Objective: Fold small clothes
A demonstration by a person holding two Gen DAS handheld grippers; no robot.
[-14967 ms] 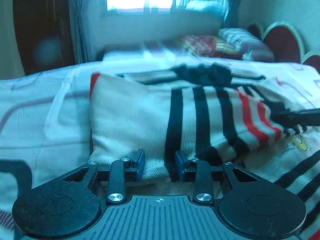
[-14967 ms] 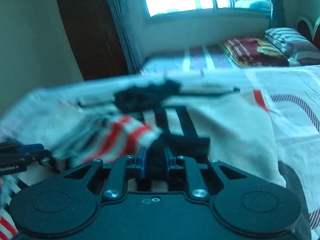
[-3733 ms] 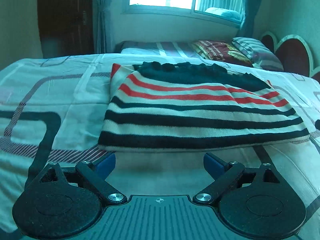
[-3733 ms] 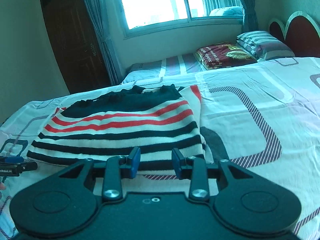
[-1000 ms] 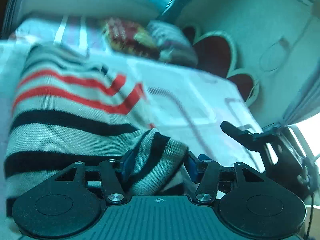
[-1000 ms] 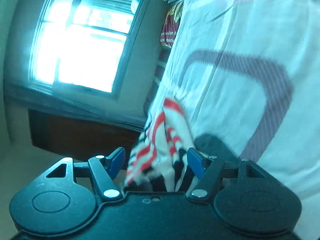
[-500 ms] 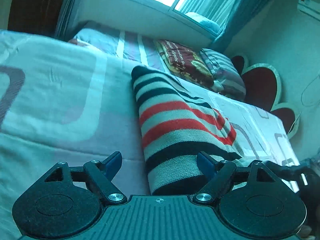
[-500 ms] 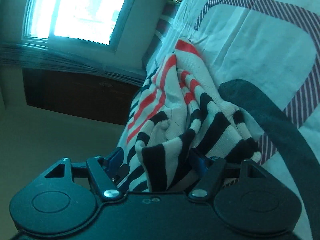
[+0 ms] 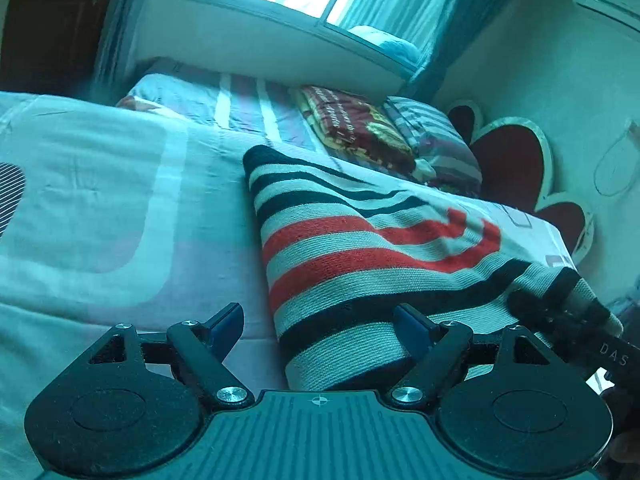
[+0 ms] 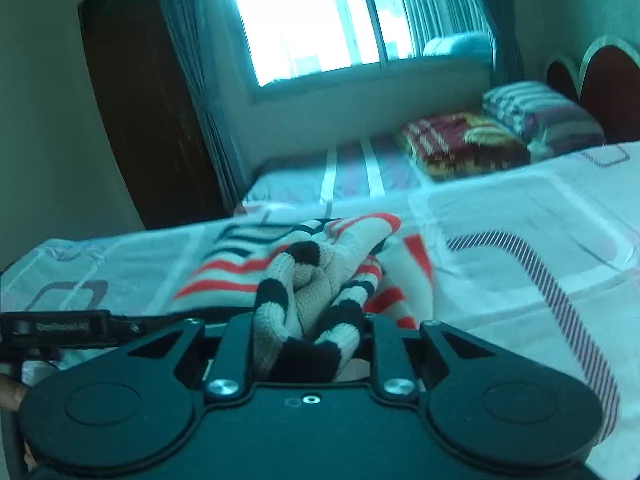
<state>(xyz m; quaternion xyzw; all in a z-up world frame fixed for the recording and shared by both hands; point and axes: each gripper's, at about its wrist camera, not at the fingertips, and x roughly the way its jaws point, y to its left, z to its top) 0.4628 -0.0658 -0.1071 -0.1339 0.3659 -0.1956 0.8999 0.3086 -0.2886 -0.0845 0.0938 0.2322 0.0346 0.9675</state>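
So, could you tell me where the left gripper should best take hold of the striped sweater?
Probably the near folded corner of the striped sweater, approached from the left gripper side: that thick edge already lies partly between its open jaws, while the right gripper pinches the opposite corner.

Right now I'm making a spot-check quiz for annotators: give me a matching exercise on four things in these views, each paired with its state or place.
Things:
1. left gripper
2. right gripper
3. striped sweater
4. red patterned blanket

States or places:
A. folded on the far bed, beside a striped pillow
B. fingers spread apart, pressing nothing
C. lying on the near bedsheet, one end bunched up
D. closed on bunched knit

Pairs: 1-B, 2-D, 3-C, 4-A
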